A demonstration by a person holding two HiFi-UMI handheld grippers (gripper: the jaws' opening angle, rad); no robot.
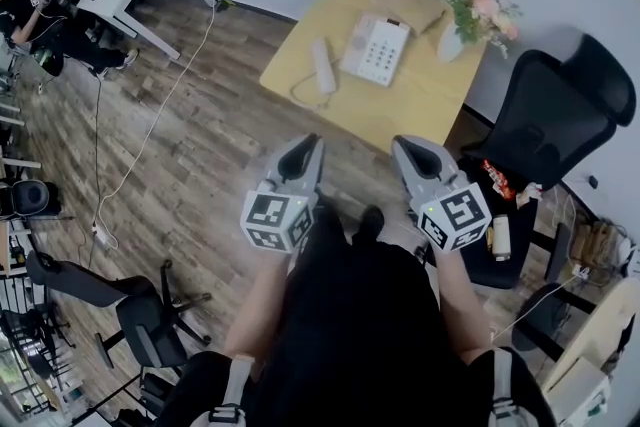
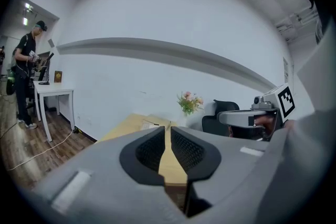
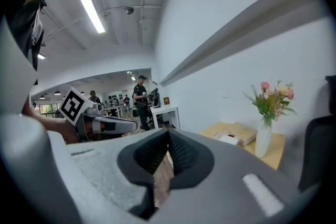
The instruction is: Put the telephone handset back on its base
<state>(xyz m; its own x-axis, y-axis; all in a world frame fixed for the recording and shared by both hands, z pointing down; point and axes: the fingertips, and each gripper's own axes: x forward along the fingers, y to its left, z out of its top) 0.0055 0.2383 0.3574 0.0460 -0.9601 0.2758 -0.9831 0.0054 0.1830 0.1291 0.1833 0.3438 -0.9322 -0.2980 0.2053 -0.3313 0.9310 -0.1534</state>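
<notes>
— White plastic is seen twice on the light wooden desk. Where is the long white telephone handset placed?
— It is laid flat on the desk, just to the left of the white push-button telephone base and off its cradle. Its cord is looped towards the desk's near edge.
— What else is carried by the desk?
— A white vase of pink flowers is stood at the far right corner, near a black office chair.
— How is the left gripper held?
— Its jaws are drawn together at the tips, and nothing is gripped between them. It is held over the brown wooden plank floor, well short of the desk.
— And the right gripper?
— The same is seen there. It is clenched on nothing, carried beside the left gripper, and kept well apart from the handset and the base.
</notes>
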